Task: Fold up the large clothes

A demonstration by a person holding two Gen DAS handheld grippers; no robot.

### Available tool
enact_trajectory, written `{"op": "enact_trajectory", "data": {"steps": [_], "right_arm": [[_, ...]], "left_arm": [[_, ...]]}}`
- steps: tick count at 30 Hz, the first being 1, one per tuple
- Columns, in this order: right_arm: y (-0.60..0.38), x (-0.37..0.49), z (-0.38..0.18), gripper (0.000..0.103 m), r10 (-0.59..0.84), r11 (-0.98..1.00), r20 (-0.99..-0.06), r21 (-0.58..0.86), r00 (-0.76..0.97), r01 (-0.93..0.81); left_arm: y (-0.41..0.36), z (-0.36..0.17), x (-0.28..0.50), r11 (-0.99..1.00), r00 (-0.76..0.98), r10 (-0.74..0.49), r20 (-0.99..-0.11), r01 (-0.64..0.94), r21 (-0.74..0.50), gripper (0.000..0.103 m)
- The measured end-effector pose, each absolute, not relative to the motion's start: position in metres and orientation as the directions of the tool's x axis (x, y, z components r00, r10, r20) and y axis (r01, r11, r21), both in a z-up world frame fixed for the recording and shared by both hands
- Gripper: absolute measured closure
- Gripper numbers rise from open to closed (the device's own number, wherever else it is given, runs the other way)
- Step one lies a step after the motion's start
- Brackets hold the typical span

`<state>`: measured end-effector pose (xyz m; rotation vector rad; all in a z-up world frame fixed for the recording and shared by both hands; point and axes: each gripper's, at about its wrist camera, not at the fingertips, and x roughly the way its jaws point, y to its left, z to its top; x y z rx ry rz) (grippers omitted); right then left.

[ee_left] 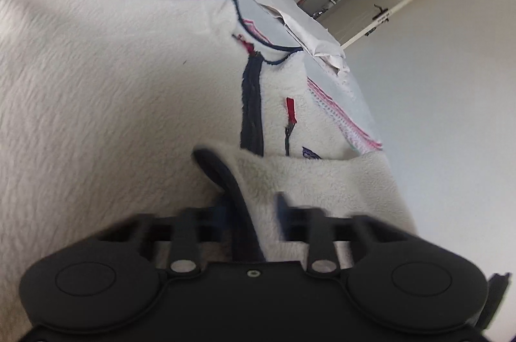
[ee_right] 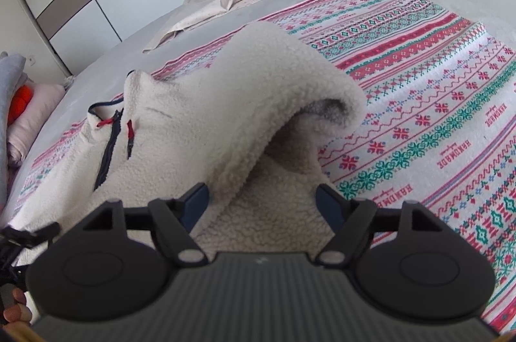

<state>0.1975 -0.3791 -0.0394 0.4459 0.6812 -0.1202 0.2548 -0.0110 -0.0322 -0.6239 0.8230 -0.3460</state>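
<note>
You have one fluffy white jacket point(ee_right: 225, 103), one stripy blanket point(ee_right: 419, 77), one pale sheet point(ee_right: 232, 0), two red zip tags point(ee_right: 130, 129), and two grippers point(ee_right: 261, 203).

Lies on the blanket point(ee_right: 419, 84) near its left edge: fleece jacket point(ee_right: 193, 129); beyond the blanket's far edge, crumpled sheet point(ee_right: 232, 0) on the bed point(ee_right: 129, 45).

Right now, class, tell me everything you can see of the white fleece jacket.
The fleece jacket is cream, fuzzy pile with navy trim, a navy front zipper and red pulls. It lies on the patterned blanket on the bed. One part arches up in a curled fold. The left claw pinches a navy-edged hem; the right claw stands open around the fabric.
</note>
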Motion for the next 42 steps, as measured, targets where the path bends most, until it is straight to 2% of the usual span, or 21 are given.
{"op": "enact_trajectory", "data": {"steps": [2, 6, 8, 11, 13, 16, 19, 24, 25, 26, 27, 30, 32, 33, 34, 36, 38, 40, 41, 42], "right_arm": [[-0.383, 0.194, -0.038, 0.028, 0.014, 0.891, -0.61, 0.368, 0.793, 0.267], [-0.391, 0.189, -0.033, 0.021, -0.07, 0.895, -0.564, 0.329, 0.823, 0.301], [-0.396, 0.19, -0.034, 0.019, -0.095, 0.9, -0.553, 0.307, 0.828, 0.309], [-0.398, 0.197, -0.041, 0.019, -0.155, 0.91, -0.571, 0.235, 0.806, 0.342], [-0.398, 0.201, -0.046, 0.019, -0.167, 0.918, -0.577, 0.205, 0.8, 0.34], [-0.397, 0.212, -0.052, 0.021, -0.154, 0.934, -0.566, 0.183, 0.81, 0.306], [-0.384, 0.229, -0.057, 0.025, -0.168, 0.967, -0.552, 0.07, 0.817, 0.246], [-0.356, 0.247, -0.061, 0.034, -0.177, 0.984, -0.532, -0.109, 0.828, 0.14], [-0.352, 0.248, -0.062, 0.038, -0.193, 0.98, -0.522, -0.143, 0.831, 0.139], [-0.35, 0.249, -0.063, 0.047, -0.246, 0.967, -0.498, -0.186, 0.831, 0.174], [-0.354, 0.249, -0.064, 0.048, -0.288, 0.955, -0.478, -0.202, 0.829, 0.215], [-0.38, 0.24, -0.054, 0.048, -0.334, 0.942, -0.432, -0.134, 0.838, 0.307], [-0.394, 0.244, -0.066, 0.047, -0.325, 0.944, -0.485, -0.116, 0.812, 0.308], [-0.4, 0.248, -0.076, 0.048, -0.305, 0.949, -0.531, -0.1, 0.79, 0.3], [-0.405, 0.248, -0.079, 0.047, -0.284, 0.952, -0.543, -0.065, 0.79, 0.298], [-0.412, 0.241, -0.072, 0.047, -0.228, 0.965, -0.544, -0.014, 0.807, 0.263], [-0.425, 0.228, -0.066, 0.04, -0.127, 0.979, -0.548, 0.066, 0.827, 0.194], [-0.447, 0.21, -0.059, 0.037, -0.034, 0.971, -0.555, 0.179, 0.831, 0.159], [-0.459, 0.2, -0.055, 0.038, -0.031, 0.96, -0.551, 0.217, 0.834, 0.179], [-0.468, 0.191, -0.05, 0.038, -0.037, 0.947, -0.545, 0.248, 0.838, 0.203]], "left_arm": [[-0.022, -0.006, 0.266, 0.821, 0.697, -0.469, -0.543, 0.117, -0.56, 0.093], [-0.024, 0.055, 0.282, 0.84, 0.804, -0.444, -0.396, 0.221, -0.495, 0.093], [-0.02, 0.077, 0.291, 0.865, 0.847, -0.405, -0.343, 0.234, -0.444, 0.093], [-0.003, 0.086, 0.305, 0.906, 0.898, -0.312, -0.311, 0.183, -0.382, 0.093], [0.013, 0.073, 0.315, 0.931, 0.915, -0.242, -0.322, 0.125, -0.344, 0.093], [0.03, 0.039, 0.334, 0.958, 0.907, -0.152, -0.392, 0.038, -0.284, 0.093], [0.045, -0.001, 0.349, 0.965, 0.877, -0.109, -0.468, -0.018, -0.26, 0.093], [0.06, -0.03, 0.354, 0.95, 0.862, -0.126, -0.491, -0.037, -0.309, 0.093], [0.06, -0.029, 0.352, 0.947, 0.862, -0.134, -0.488, -0.034, -0.32, 0.093], [0.06, -0.028, 0.352, 0.943, 0.863, -0.144, -0.485, -0.03, -0.332, 0.093], [0.06, -0.026, 0.349, 0.936, 0.863, -0.165, -0.478, -0.016, -0.353, 0.093], [0.052, -0.021, 0.338, 0.924, 0.858, -0.235, -0.458, 0.05, -0.379, 0.093], [0.041, -0.037, 0.34, 0.952, 0.831, -0.208, -0.516, 0.05, -0.303, 0.093], [0.037, -0.049, 0.342, 0.965, 0.808, -0.184, -0.559, 0.04, -0.259, 0.093], [0.036, -0.059, 0.34, 0.972, 0.808, -0.18, -0.561, 0.058, -0.229, 0.092], [0.04, -0.06, 0.337, 0.971, 0.821, -0.184, -0.541, 0.066, -0.231, 0.088], [0.046, -0.053, 0.335, 0.966, 0.821, -0.195, -0.537, 0.066, -0.25, 0.087], [0.049, -0.043, 0.329, 0.975, 0.837, -0.156, -0.525, 0.044, -0.218, 0.074], [0.05, -0.037, 0.323, 0.98, 0.857, -0.122, -0.501, 0.026, -0.195, 0.068], [0.05, -0.032, 0.317, 0.983, 0.877, -0.097, -0.47, 0.011, -0.181, 0.055]]}}
